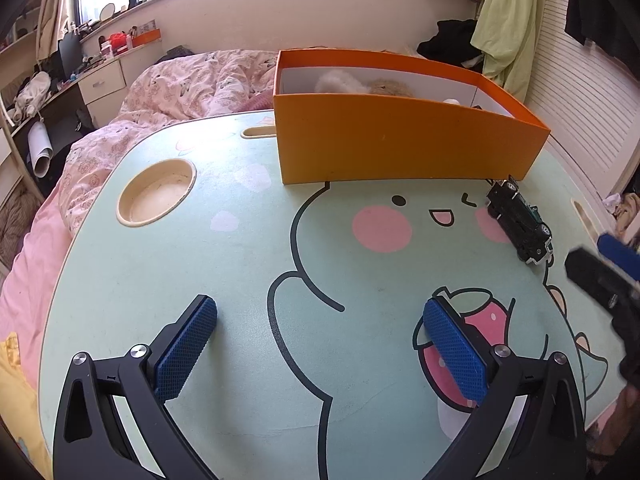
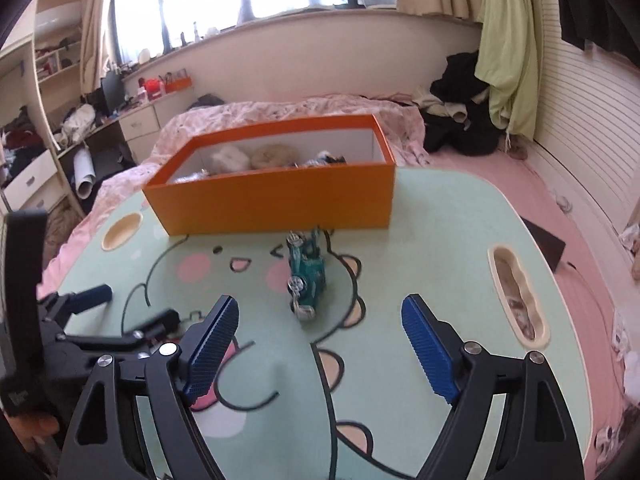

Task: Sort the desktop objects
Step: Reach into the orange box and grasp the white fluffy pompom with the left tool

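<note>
A teal toy car (image 2: 306, 274) lies on its side on the green cartoon lap table (image 2: 420, 240), just in front of the orange box (image 2: 280, 196). In the left wrist view the car (image 1: 520, 220) shows dark at the right. The box (image 1: 400, 140) holds fluffy toys (image 2: 248, 156). My right gripper (image 2: 320, 324) is open and empty, a short way before the car. My left gripper (image 1: 320, 320) is open and empty over the table's middle; it also shows in the right wrist view (image 2: 132, 308) at the left. The right gripper's fingertips (image 1: 608, 256) enter the left wrist view, blurred.
The table has a round cup recess (image 1: 156, 192) at the left and a slot (image 2: 518, 296) at the right. A pink-quilted bed (image 2: 320, 112) surrounds the table. A dark flat object (image 2: 546, 244) lies on the bed past the table's right edge.
</note>
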Action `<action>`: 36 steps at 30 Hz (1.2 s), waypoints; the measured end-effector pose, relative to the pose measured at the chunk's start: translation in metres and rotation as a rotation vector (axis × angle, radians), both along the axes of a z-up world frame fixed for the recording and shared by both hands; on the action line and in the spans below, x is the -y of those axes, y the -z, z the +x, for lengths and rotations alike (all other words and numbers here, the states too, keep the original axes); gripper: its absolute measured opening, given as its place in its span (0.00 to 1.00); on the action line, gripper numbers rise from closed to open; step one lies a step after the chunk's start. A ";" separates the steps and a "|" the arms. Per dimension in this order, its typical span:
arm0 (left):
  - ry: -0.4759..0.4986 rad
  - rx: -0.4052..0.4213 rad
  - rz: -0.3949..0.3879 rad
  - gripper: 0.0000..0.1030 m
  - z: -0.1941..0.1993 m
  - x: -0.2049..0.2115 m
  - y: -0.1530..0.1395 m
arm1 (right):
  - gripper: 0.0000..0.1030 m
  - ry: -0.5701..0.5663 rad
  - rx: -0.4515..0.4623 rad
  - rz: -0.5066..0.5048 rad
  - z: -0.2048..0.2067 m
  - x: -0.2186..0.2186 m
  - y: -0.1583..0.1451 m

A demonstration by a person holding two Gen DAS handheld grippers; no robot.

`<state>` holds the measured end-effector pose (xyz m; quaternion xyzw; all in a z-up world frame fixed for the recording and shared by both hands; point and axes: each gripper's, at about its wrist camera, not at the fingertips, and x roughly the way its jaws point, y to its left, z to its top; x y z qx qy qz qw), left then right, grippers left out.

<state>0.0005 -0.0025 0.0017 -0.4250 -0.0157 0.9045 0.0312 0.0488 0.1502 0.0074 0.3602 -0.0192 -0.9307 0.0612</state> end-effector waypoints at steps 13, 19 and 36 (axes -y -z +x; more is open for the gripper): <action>0.146 -0.110 0.064 0.92 -0.076 -0.008 -0.108 | 0.81 -0.024 0.113 0.035 -0.005 0.002 0.027; 0.113 0.157 0.166 0.36 -0.177 -0.015 -0.088 | 0.81 -0.023 0.113 0.029 -0.005 0.001 0.026; -0.050 0.172 -0.076 0.24 -0.226 -0.036 -0.052 | 0.82 -0.024 0.109 0.018 -0.007 0.003 0.025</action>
